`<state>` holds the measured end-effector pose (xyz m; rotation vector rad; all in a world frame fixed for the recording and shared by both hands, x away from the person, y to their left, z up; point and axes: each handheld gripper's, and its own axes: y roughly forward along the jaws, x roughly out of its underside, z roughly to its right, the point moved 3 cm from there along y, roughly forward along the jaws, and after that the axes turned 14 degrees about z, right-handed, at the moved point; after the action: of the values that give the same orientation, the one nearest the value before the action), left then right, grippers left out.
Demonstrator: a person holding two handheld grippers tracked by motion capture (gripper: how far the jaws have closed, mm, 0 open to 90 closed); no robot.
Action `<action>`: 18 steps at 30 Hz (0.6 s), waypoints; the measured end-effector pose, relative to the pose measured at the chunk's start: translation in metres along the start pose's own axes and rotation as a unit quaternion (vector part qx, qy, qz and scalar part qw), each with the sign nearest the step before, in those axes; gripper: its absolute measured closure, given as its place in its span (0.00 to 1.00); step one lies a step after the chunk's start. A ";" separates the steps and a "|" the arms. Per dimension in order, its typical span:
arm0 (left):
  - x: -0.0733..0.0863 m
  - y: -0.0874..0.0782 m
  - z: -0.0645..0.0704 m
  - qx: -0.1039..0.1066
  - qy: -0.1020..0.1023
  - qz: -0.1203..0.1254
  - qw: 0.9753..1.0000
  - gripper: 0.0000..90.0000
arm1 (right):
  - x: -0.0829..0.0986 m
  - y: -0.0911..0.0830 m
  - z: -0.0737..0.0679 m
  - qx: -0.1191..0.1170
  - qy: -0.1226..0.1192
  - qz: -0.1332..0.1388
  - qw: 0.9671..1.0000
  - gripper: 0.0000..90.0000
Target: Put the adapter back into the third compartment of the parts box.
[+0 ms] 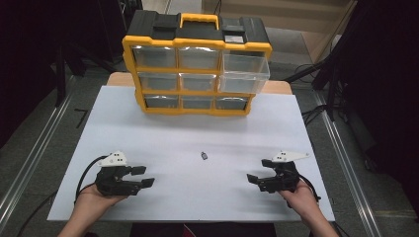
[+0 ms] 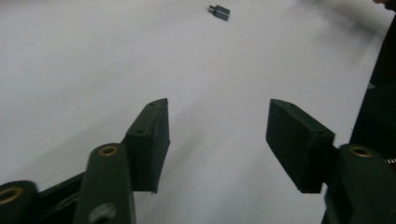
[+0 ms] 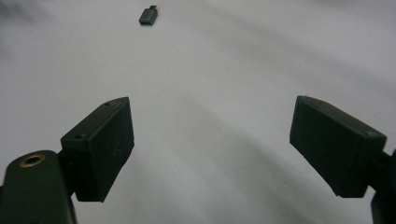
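Grippers both empty, jaws spread wide: left gripper (image 1: 144, 176) and right gripper (image 1: 253, 178) rest low on the white table (image 1: 163, 143). Small dark adapter (image 1: 203, 156) lies between them, apart from both, well short of the yellow organizer (image 1: 197, 44).

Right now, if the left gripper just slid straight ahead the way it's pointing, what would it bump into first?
Probably nothing soon. The left gripper, jaws open, points across bare white table toward the right gripper. The small dark adapter lies off to the side of that line, so it would likely be missed, though depth is hard to judge.
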<state>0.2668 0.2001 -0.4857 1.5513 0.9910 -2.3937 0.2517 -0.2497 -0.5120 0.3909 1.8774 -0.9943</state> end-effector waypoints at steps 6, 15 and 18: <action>-0.002 0.000 -0.006 0.010 -0.029 -0.003 1.000 0.31 | 0.000 0.000 -0.001 0.000 -0.001 -0.001 1.000 0.13; -0.001 0.001 -0.009 0.000 -0.030 -0.014 0.999 0.26 | 0.000 0.000 -0.003 -0.009 -0.009 -0.002 1.000 0.14; -0.001 0.001 -0.009 -0.003 -0.031 -0.015 0.999 0.26 | 0.000 0.000 -0.003 -0.011 -0.004 -0.004 1.000 0.14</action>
<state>0.2744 0.2046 -0.4873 1.4622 1.0154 -2.4391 0.2498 -0.2475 -0.5116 0.3660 1.8819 -0.9793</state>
